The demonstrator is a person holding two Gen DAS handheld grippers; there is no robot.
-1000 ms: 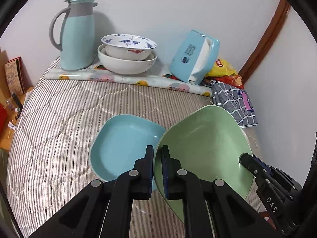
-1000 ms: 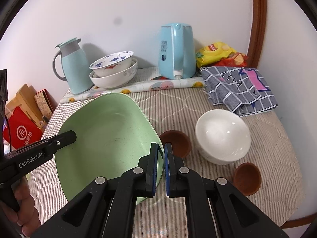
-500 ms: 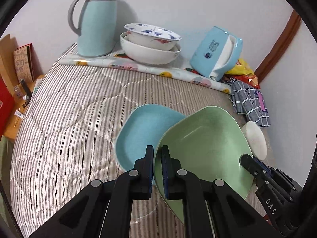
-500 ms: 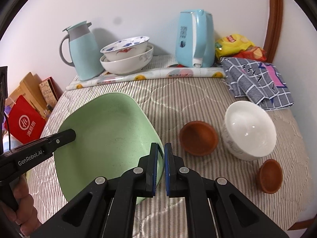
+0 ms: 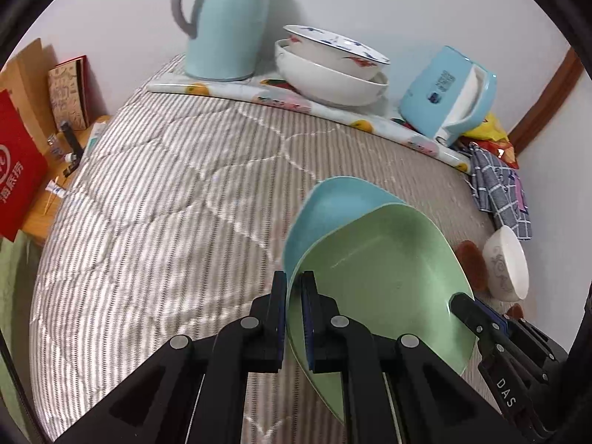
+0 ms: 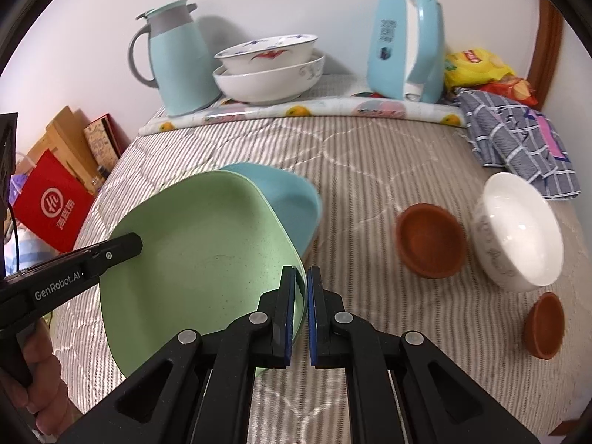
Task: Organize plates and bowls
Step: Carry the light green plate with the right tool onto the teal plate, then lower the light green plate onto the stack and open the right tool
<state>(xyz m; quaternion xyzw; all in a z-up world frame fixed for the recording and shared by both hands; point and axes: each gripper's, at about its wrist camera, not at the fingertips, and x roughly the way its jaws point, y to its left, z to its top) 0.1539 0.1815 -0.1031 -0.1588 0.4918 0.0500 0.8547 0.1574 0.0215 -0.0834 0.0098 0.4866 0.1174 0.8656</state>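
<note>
Both grippers grip the green plate [image 5: 381, 277] by opposite rims and hold it tilted above the striped bed cover. My left gripper [image 5: 294, 288] is shut on its near left rim. My right gripper [image 6: 301, 285] is shut on its right rim; the plate also shows in the right wrist view [image 6: 199, 255]. The blue plate [image 5: 333, 207] lies on the cover, partly under the green plate's far edge, also in the right wrist view [image 6: 292, 203]. A white bowl [image 6: 518, 229] and two brown bowls [image 6: 429, 240] [image 6: 544, 325] lie to the right.
At the back stand a light-blue thermos jug [image 6: 177, 59], two stacked white bowls [image 6: 270, 66], a blue kettle [image 6: 407, 44], snack bags [image 6: 477, 70] and a checked cloth [image 6: 518, 137]. Red bag [image 6: 51, 203] and boxes sit off the bed's left edge.
Both grippers have carried the green plate toward the blue plate, which now lies partly beneath its far edge. The back objects look nearer.
</note>
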